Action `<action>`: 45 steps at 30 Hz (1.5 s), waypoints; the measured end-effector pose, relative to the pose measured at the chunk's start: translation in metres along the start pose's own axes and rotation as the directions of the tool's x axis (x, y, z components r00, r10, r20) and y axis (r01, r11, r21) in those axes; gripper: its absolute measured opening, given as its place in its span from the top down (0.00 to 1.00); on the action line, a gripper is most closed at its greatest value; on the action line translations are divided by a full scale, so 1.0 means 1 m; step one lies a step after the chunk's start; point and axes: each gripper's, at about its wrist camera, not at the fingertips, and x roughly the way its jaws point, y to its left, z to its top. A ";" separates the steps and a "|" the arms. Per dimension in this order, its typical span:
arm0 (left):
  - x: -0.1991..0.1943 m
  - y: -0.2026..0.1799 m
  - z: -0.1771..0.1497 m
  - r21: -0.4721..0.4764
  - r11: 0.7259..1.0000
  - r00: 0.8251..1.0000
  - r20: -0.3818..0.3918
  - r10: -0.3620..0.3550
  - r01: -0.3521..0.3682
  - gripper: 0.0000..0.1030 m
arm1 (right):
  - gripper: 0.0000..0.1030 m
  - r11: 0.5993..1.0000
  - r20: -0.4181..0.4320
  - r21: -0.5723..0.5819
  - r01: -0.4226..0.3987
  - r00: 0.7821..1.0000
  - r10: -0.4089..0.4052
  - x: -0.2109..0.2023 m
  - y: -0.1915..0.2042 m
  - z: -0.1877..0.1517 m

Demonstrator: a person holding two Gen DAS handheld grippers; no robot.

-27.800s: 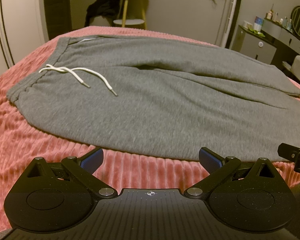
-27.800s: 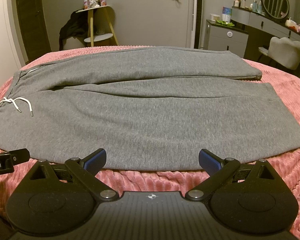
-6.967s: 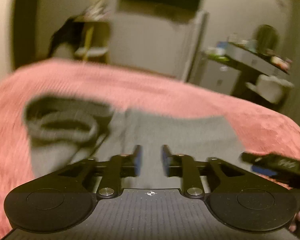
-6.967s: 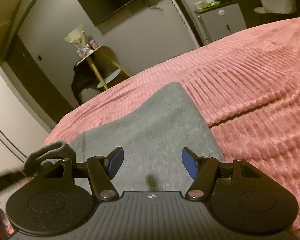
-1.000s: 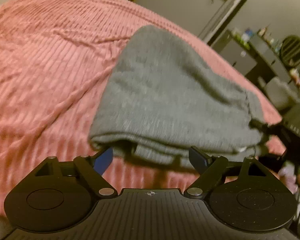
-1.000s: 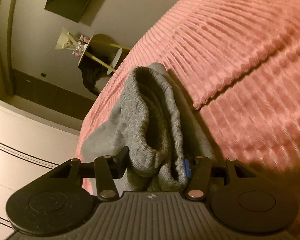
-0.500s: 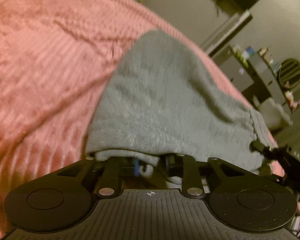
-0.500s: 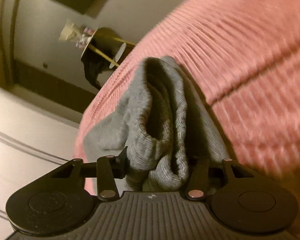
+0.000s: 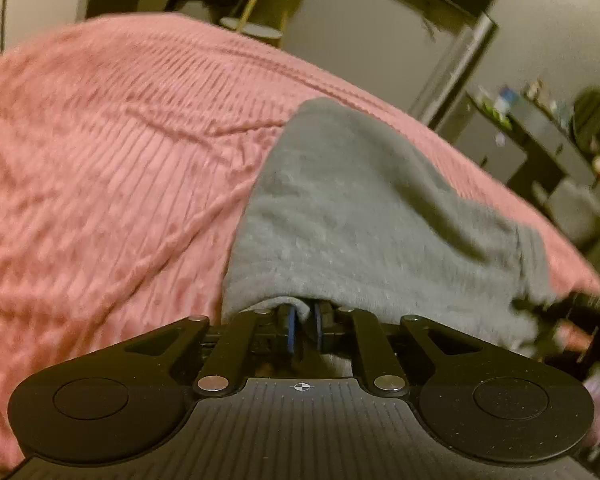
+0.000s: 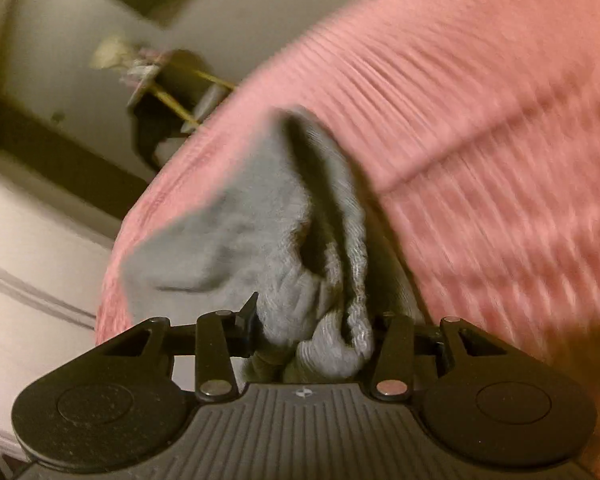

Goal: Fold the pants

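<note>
**Inspector:** Both sets of jaws stand closed on cloth. On the left gripper (image 9: 303,322) the blue pads have come almost together, pinching a thin layer at the near edge of the grey fleece sweatpants (image 9: 364,216). A second ago those same fingers stood wide apart just short of that edge; half a second ago they were already closing under it.

**Assessor:** And the right gripper (image 10: 314,334)?

**Inspector:** Held narrower than open but not tight: a thick wad of ribbed cuff and stacked layers fills the gap between its fingers. That grip matches the one seen a second ago. The right view is blurred, so the exact layers caught cannot be told.

**Assessor:** Meaning for the task?

**Inspector:** The garment, spread flat at the outset, is now a compact bundle on the pink ribbed bedspread (image 9: 100,168). With each end now held, the judgement is that a last fold or a lift to reposition is in hand; the task looks well advanced.

**Assessor:** Position relative to the jaws?

**Inspector:** In the left view the bundle runs away from the fingers toward the upper right, its near edge draped over the fingertips. In the right view it lies end-on, its layers rising straight ahead out of the grip.
</note>
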 end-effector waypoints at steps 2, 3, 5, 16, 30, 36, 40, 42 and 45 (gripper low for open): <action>-0.009 -0.002 0.002 0.010 0.999 0.999 -0.015 -0.034 0.034 0.75 | 0.55 0.992 0.001 -0.116 0.045 0.999 -0.045 -0.004 0.013 0.002; -0.014 0.001 0.005 -0.011 0.998 0.998 -0.023 -0.061 0.061 0.61 | 0.50 0.985 -0.003 -0.160 0.062 0.998 -0.063 -0.003 0.017 0.003; -0.026 0.009 0.014 -0.056 0.991 0.993 -0.014 -0.120 0.119 0.40 | 0.40 0.974 0.006 -0.213 0.083 0.996 -0.084 -0.008 0.019 0.006; 0.065 0.044 0.079 -0.087 0.983 0.960 -0.215 -0.177 0.162 0.35 | 0.16 0.969 -0.155 -0.239 -0.066 0.987 0.029 0.024 -0.002 0.042; 0.136 0.053 0.083 -0.151 0.927 0.869 -0.324 -0.374 0.343 0.43 | 0.32 0.962 -0.276 -0.138 -0.235 0.942 0.191 0.070 -0.014 0.071; 0.126 0.032 0.084 -0.056 0.956 0.905 -0.310 -0.292 0.289 0.59 | 0.43 0.969 -0.240 -0.194 -0.154 0.965 0.106 0.080 0.013 0.070; 0.106 0.016 0.090 0.026 0.967 0.930 -0.281 -0.236 0.253 0.66 | 0.48 0.952 -0.174 -0.279 -0.123 0.982 0.076 0.069 0.042 0.059; 0.097 0.010 0.094 0.051 0.967 0.936 -0.266 -0.229 0.251 0.68 | 0.49 0.945 -0.154 -0.297 -0.135 0.984 0.093 0.061 0.056 0.059; 0.084 0.001 0.102 0.060 0.960 0.937 -0.239 -0.253 0.275 0.69 | 0.51 0.931 -0.144 -0.331 -0.153 0.983 0.111 0.054 0.080 0.059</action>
